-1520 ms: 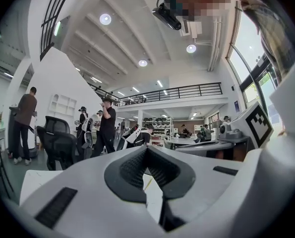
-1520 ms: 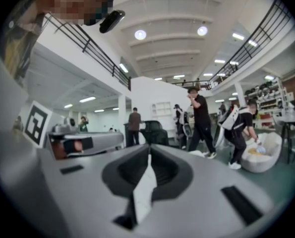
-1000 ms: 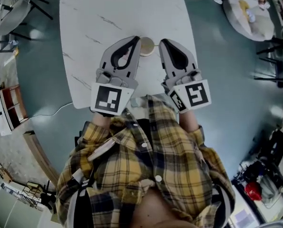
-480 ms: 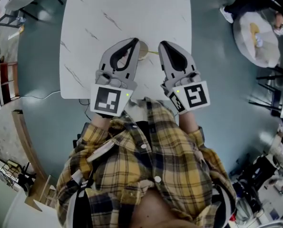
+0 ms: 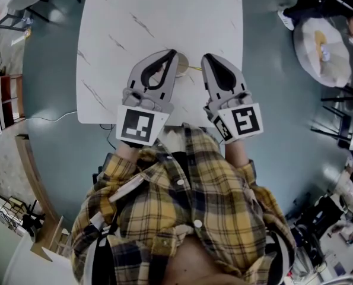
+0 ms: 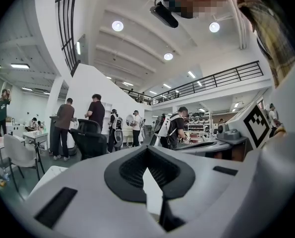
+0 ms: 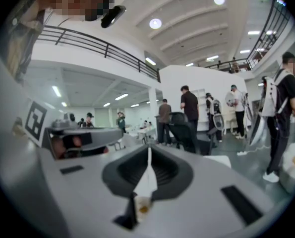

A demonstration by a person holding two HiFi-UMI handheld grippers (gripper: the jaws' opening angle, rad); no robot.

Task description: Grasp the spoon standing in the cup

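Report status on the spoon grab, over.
Left hand-held gripper shut, empty; right hand-held gripper same. Spoon in cup between their tips, not yet grasped. Nothing blocking.

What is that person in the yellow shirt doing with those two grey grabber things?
A person holds a left gripper and a right gripper over a white table. A small cup with a spoon in it sits right between their tips. Both grippers are shut and hold nothing, so the spoon has not been grabbed yet.
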